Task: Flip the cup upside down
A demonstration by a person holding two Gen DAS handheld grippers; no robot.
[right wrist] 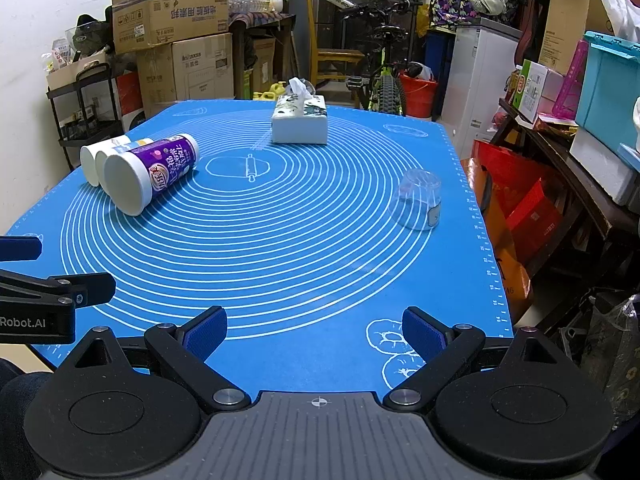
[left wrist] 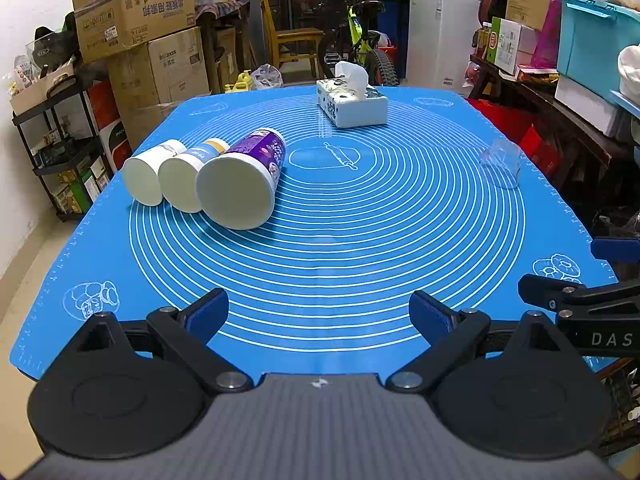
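A clear plastic cup (right wrist: 417, 202) stands on the blue mat near its right edge, wide end down and narrow end up. It also shows faintly in the left wrist view (left wrist: 501, 167) at the far right. My left gripper (left wrist: 318, 314) is open and empty, low over the mat's near edge. My right gripper (right wrist: 315, 328) is open and empty, over the near right part of the mat, well short of the cup. Each gripper shows at the edge of the other's view.
Three cylindrical canisters (left wrist: 236, 180) lie side by side on the left of the blue mat (left wrist: 320, 248); they also show in the right wrist view (right wrist: 140, 172). A tissue box (right wrist: 299, 122) stands at the back. Boxes, shelves and a bicycle crowd around the table.
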